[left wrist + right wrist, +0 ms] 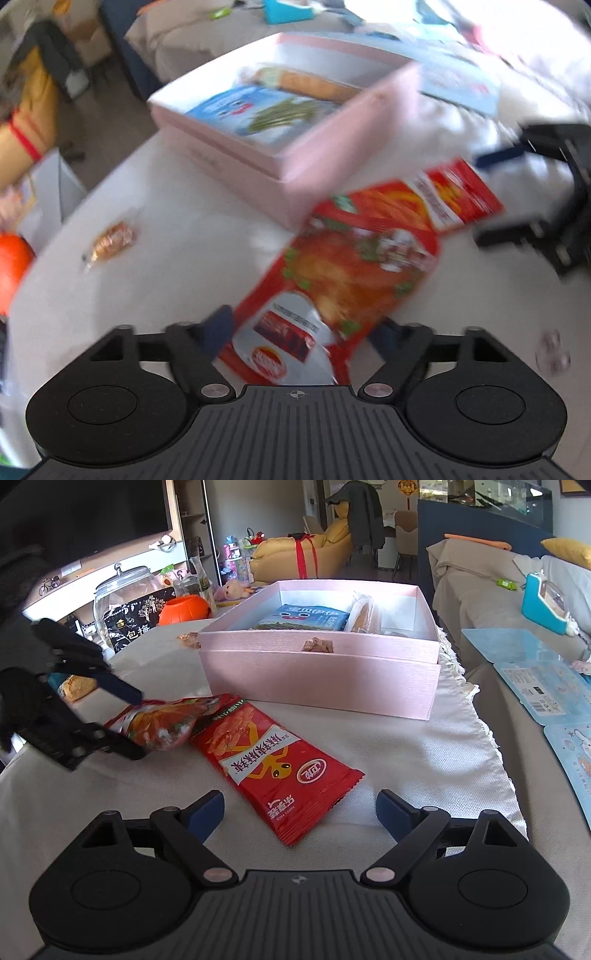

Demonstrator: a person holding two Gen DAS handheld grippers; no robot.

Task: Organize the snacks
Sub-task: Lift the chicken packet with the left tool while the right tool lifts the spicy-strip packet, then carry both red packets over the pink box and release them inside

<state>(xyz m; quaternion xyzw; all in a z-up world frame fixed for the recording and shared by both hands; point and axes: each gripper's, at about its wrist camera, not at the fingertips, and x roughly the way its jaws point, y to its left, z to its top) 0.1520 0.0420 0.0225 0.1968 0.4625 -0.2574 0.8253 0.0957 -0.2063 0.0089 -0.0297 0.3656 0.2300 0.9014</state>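
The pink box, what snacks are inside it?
Inside the pink box lie a blue snack bag and a long clear-wrapped biscuit pack beside it. The near wall hides the floor at the front, so anything lying low there cannot be seen.

glossy foil snack bags (273, 760), matt pink card box (321, 679), woven cloth tbl cover (424, 760)

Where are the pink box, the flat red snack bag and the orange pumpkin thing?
pink box (321, 672): right wrist view, front wall.
flat red snack bag (273, 764): right wrist view, middle of the printed face.
orange pumpkin bucket (184, 609): right wrist view, its side.
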